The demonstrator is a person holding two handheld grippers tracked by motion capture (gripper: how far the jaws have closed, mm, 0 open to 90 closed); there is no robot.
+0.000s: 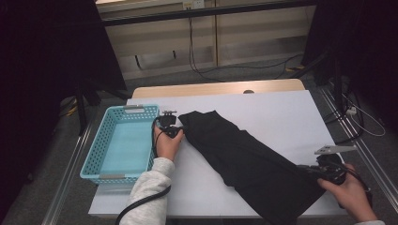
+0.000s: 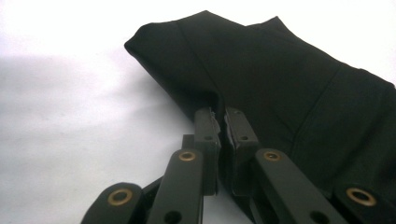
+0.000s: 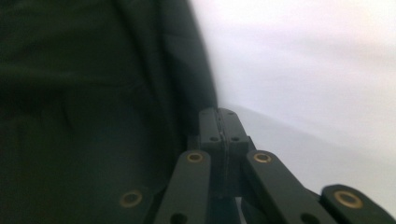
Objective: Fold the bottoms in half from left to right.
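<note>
While the black cloth (image 1: 244, 161) lies stretched diagonally across the white table (image 1: 281, 112), both grippers are clamped at its ends. Left gripper (image 1: 177, 130) has its jaws nearly together, pinching the cloth's edge at the far end, right next to the blue basket (image 1: 123, 140). Right gripper (image 1: 313, 171) sits at the near right end, jaws fully together at the cloth's edge, though I honestly can't tell if any fabric is caught between them.

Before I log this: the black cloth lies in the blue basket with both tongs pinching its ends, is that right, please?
Not quite. The cloth lies on the white table, beside the basket, as the high view shows. The left tongs and right tongs do pinch its ends.
</note>
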